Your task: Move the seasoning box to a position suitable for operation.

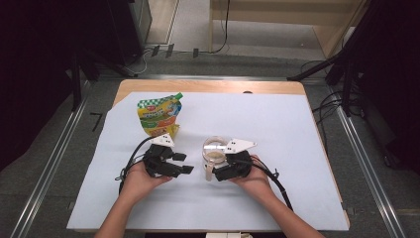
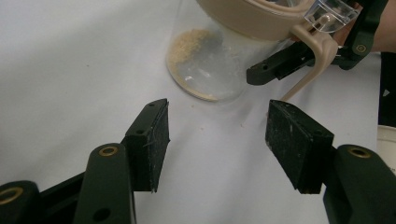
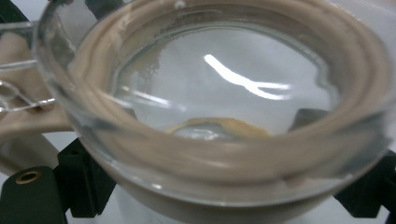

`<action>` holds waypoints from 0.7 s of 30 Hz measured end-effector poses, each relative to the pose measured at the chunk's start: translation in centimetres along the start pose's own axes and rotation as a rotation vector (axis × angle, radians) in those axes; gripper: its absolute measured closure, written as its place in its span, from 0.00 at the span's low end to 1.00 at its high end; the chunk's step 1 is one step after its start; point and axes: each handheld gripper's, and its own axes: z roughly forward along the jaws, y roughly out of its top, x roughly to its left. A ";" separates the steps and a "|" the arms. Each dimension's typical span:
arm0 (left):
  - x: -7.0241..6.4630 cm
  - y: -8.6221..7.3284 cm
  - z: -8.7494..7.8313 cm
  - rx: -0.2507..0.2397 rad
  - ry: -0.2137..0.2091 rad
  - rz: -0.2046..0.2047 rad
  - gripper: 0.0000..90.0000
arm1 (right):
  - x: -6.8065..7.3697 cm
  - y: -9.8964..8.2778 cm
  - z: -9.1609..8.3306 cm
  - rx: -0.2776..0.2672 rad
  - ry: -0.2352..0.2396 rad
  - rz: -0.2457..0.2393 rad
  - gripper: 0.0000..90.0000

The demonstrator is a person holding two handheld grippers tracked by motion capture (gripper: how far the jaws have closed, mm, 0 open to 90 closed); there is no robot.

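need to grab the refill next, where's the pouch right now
In the high view the pouch lies on the white sheet at the far left, just beyond the left gripper and left of the jar.

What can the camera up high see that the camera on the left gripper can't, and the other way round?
High view alone: the green and yellow pouch at the back of the white sheet, and both of the person's hands, with the left gripper whole.

Left gripper view alone: that gripper's black pads up close, apart with nothing between, and crumbs under the jar.

Both: the clear jar with its tan lid, tan powder inside, and the right gripper beside it.
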 end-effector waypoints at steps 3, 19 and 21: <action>-0.2 0.0 0.1 0.002 -0.001 0.005 0.45 | 0.0 0.0 0.0 0.004 -0.001 0.014 0.09; -0.2 0.2 0.1 0.003 -0.002 0.004 0.46 | -0.2 -1.1 -3.7 0.092 0.024 -0.003 0.10; -0.4 0.3 0.4 0.003 -0.001 0.010 0.48 | -0.1 -1.4 -4.6 0.087 0.024 0.004 0.16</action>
